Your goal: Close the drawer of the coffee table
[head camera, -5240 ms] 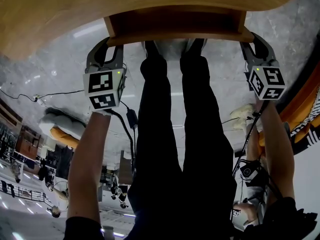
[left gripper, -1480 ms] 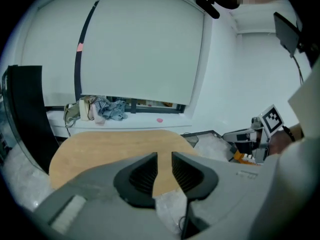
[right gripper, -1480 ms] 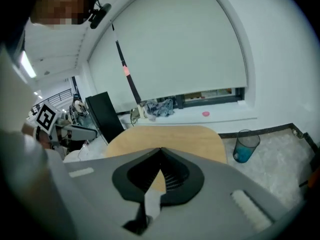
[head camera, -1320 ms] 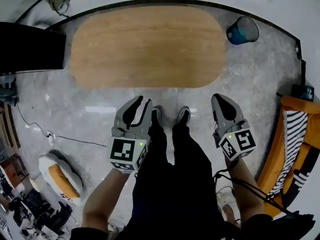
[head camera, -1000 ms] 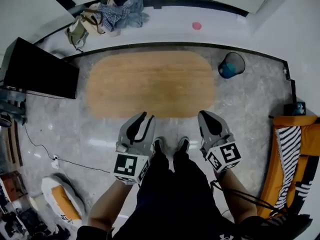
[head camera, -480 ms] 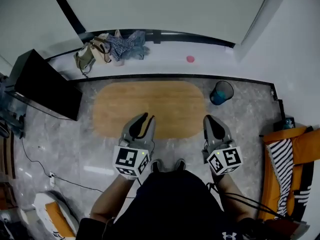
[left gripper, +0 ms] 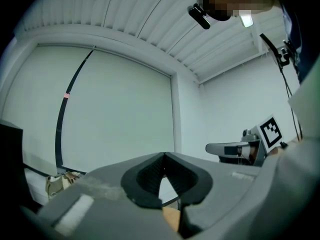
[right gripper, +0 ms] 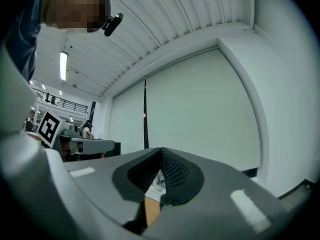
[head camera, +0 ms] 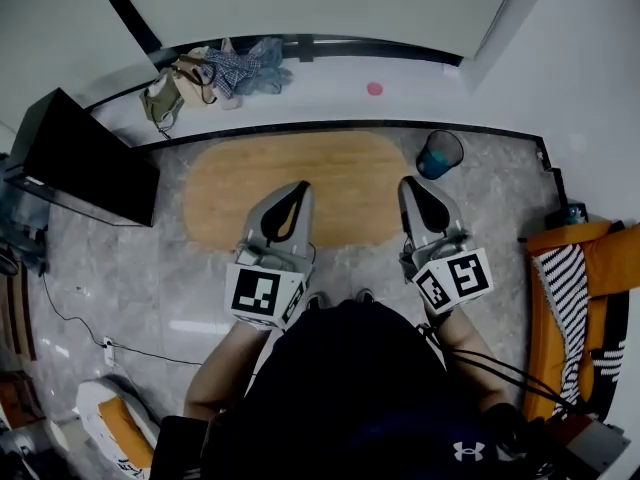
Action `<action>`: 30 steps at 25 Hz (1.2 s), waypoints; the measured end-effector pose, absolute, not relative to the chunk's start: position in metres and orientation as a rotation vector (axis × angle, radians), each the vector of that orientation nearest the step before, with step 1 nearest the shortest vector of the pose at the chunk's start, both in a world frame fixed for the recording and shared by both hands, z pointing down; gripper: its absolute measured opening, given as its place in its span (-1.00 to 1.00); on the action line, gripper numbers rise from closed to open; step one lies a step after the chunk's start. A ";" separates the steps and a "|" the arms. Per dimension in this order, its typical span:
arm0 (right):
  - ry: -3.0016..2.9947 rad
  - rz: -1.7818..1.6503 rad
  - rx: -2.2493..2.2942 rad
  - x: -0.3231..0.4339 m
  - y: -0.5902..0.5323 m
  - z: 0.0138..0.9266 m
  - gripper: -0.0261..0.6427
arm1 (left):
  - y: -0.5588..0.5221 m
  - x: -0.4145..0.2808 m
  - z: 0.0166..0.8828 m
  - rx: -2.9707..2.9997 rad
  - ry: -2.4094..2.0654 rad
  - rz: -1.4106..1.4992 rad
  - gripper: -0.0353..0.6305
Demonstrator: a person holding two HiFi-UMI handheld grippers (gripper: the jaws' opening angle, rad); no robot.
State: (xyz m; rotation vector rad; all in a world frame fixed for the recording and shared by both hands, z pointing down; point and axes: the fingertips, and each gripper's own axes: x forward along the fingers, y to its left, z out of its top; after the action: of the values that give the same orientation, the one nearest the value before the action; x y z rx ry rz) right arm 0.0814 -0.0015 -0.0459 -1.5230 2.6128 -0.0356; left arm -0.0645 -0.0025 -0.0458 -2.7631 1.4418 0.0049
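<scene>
Drawer of the coffee table [head camera: 340,183] can't be picked out from above: nothing juts past the near edge of the oval wooden surface, so I'd judge it pushed home. That would explain the pose, both tools held level in front of the person, high above the floor and touching nothing. Left gripper [head camera: 298,186] has just been closing, its jaws now meeting with nothing between them; right gripper [head camera: 410,183] is likewise pressed together and empty

Grey left gripper [head camera: 298,187], grey right gripper [head camera: 407,182], black top [head camera: 350,388]
</scene>
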 end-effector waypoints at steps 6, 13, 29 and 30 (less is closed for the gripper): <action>2.669 0.076 -1.550 0.070 0.007 -0.052 -0.92 | -0.001 -0.065 -0.039 -2.784 1.412 0.002 -0.89; 2.694 0.041 -1.585 0.066 0.007 -0.042 -0.92 | -0.012 -0.069 -0.030 -2.807 1.437 -0.008 -0.89; 2.643 -0.004 -1.640 0.077 0.009 -0.037 -0.92 | -0.013 -0.071 -0.018 -2.834 1.444 -0.044 -0.89; 2.638 -0.012 -1.644 0.079 0.009 -0.037 -0.92 | -0.013 -0.071 -0.018 -2.834 1.446 -0.048 -0.89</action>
State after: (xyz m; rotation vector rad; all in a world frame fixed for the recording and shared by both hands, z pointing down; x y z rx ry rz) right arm 0.0792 0.0090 -0.0372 -1.6435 2.6377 -0.0116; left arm -0.0712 -0.0129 -0.0175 -2.8338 1.4463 -0.0476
